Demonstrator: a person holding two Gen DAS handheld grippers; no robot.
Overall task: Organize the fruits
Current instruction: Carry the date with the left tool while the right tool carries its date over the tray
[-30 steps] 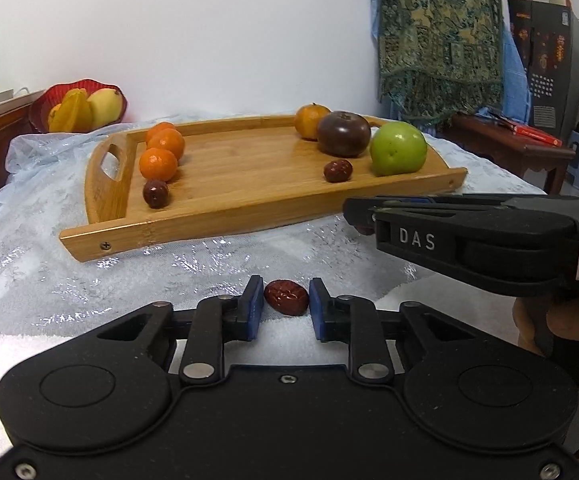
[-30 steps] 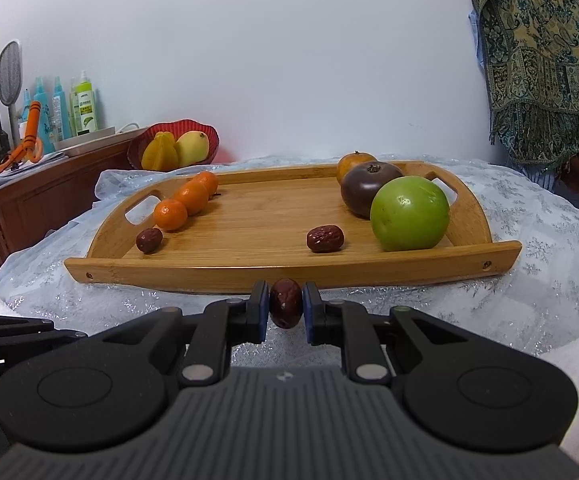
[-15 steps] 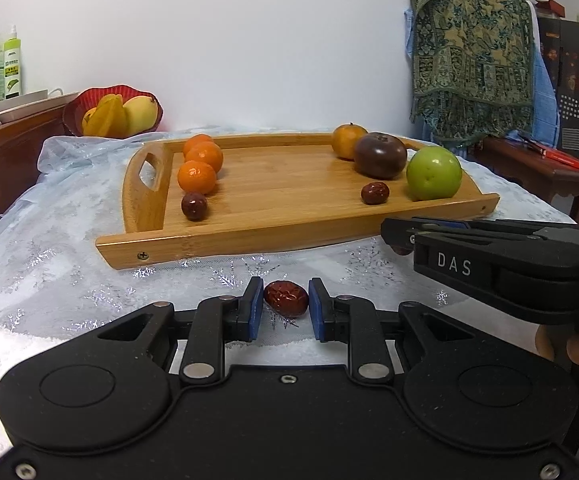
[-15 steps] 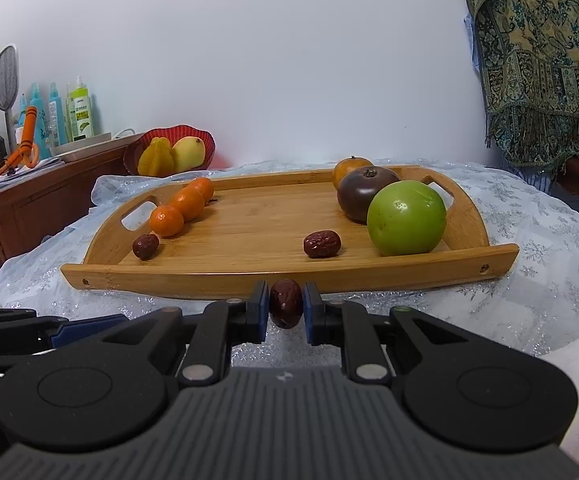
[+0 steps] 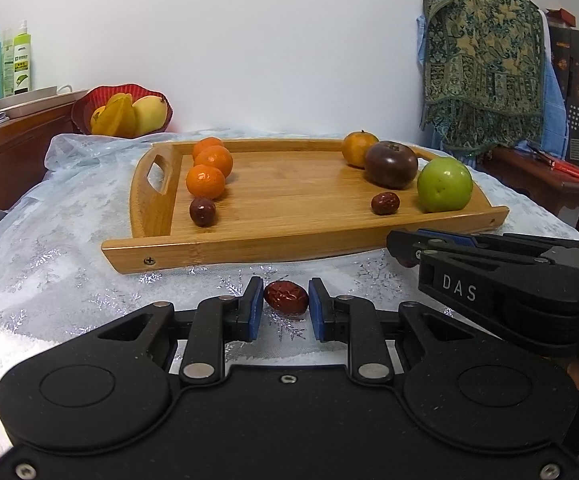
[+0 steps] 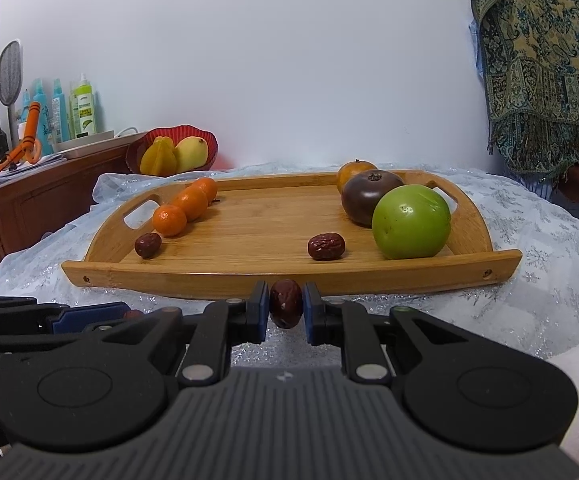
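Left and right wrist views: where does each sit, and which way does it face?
Left wrist: on the left gripper, facing the tray; fingers pinch a date; right gripper at right.
Right wrist: on the right gripper, facing the tray's front; fingers pinch another date; left gripper at left edge.
Shared: tray, green fruit, oranges, red bowl.

In the left wrist view the wooden tray [image 5: 289, 200] has slid from the left centre of the frame toward the middle and sits more level than a second ago. The red fruit bowl [image 5: 121, 110] has come in from the upper left edge toward the centre, and the bottles [image 5: 5, 60] now show fully at the far left. The patterned cloth [image 5: 481, 52] has shifted rightward.
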